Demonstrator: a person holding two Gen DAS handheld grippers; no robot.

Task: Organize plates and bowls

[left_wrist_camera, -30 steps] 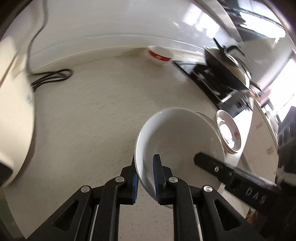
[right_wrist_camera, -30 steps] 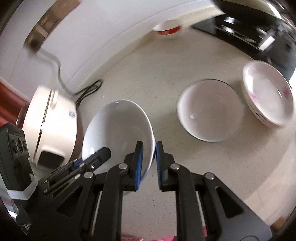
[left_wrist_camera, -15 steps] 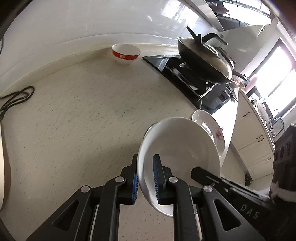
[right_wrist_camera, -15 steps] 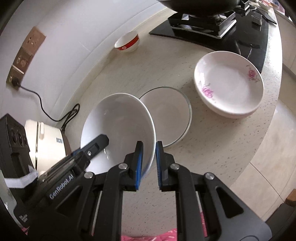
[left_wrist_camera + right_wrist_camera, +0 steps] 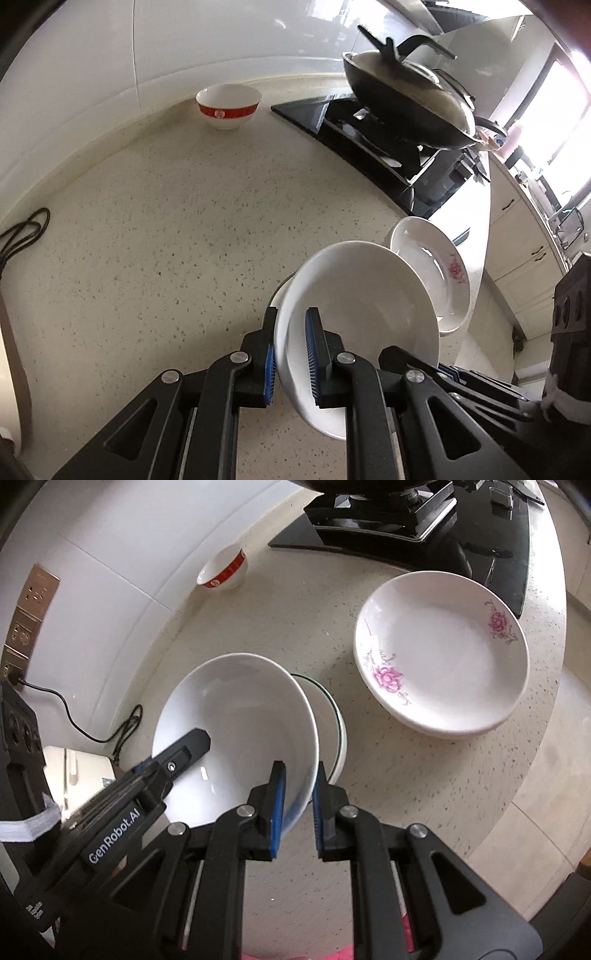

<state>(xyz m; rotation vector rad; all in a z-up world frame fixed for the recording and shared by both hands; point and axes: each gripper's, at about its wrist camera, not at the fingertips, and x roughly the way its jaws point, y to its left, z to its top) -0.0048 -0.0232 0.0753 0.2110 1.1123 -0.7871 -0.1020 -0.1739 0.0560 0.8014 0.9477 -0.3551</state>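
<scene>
A plain white ceramic bowl (image 5: 236,738) hung tilted above the speckled cream stone countertop (image 5: 166,240), carried by both grippers at once. The left gripper (image 5: 290,354) was clamped on one side of its rim, one blue pad inside the bowl and one outside; the right gripper (image 5: 297,805) gripped the opposite side of the rim the same way. The bowl partly covered a smaller white dish with a thin green rim line (image 5: 328,720) that sat on the countertop just beneath and beyond it. Near that, further along the counter, stood a short stack of white shallow plates printed with pink flowers (image 5: 443,657), apart from the held bowl. Well away, against the white tiled wall, a small white bowl with a red band (image 5: 227,105) rested upright. A black wok with a glass lid (image 5: 406,92) sat on the black gas hob (image 5: 354,125) behind the plates. A black cable (image 5: 26,232) lay coiled at the counter's far side.
</scene>
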